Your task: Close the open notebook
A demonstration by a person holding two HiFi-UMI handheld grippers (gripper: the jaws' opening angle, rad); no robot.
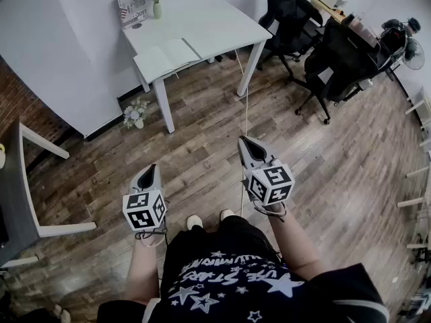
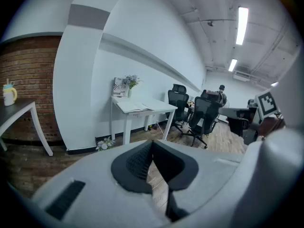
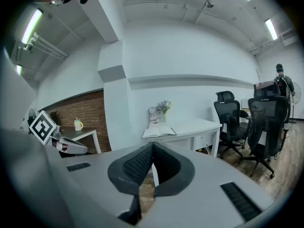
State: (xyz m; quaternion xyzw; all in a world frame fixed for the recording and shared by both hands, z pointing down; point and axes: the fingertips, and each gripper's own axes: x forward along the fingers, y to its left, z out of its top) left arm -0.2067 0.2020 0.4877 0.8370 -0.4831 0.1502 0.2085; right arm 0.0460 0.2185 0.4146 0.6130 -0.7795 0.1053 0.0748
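My left gripper (image 1: 150, 171) and my right gripper (image 1: 245, 143) hang low over the brown wood-plank floor (image 1: 202, 147). Each has its dark jaws pressed together with nothing between them. The open white-paged notebook (image 1: 167, 56) lies flat on the near left corner of the white rectangular table (image 1: 222, 25), well apart from both grippers and ahead of my jaw tips. In the right gripper view it sits just above where my jaws meet. In the left gripper view it is above them and a little left. A small vase of pale flowers (image 1: 156, 2) stands behind it at the table's far edge.
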